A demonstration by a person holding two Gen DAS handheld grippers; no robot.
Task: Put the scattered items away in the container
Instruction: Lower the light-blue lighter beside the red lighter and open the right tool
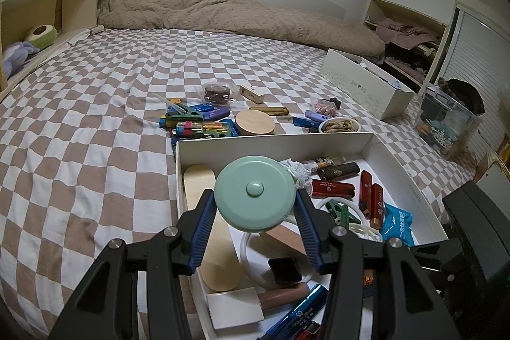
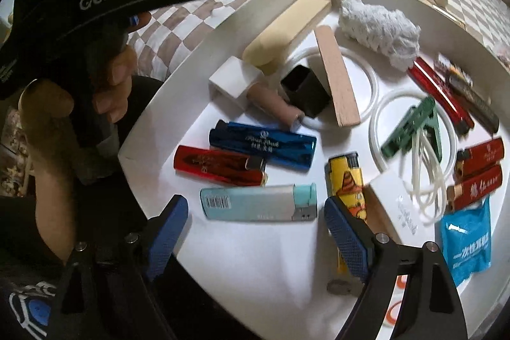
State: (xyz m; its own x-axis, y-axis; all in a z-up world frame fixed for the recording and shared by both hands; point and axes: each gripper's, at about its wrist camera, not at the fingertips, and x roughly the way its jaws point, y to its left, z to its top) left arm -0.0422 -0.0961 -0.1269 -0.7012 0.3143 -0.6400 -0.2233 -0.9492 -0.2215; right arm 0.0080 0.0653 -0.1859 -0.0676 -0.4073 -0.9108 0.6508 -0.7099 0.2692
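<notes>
In the left wrist view my left gripper (image 1: 255,206) is shut on a round mint-green tin (image 1: 255,192), held above the white box (image 1: 274,138) on the checkered bed. Scattered items lie beyond the box's far wall: a wooden lid (image 1: 255,122), a green clip (image 1: 185,115), coloured lighters (image 1: 204,129) and a small bowl (image 1: 339,125). In the right wrist view my right gripper (image 2: 255,212) hangs open over the box floor (image 2: 255,263), nothing between its pads. A pale blue lighter (image 2: 258,202) lies just ahead of them, beside blue (image 2: 264,148), red (image 2: 220,165) and yellow (image 2: 346,180) lighters.
A shoe box (image 1: 366,85) and a clear plastic bin (image 1: 446,117) stand at the bed's right edge. A beige duvet (image 1: 223,8) lies along the wall, a wooden shelf (image 1: 47,8) at left. A person's hand (image 2: 108,85) holds the other gripper's handle at the left of the right wrist view.
</notes>
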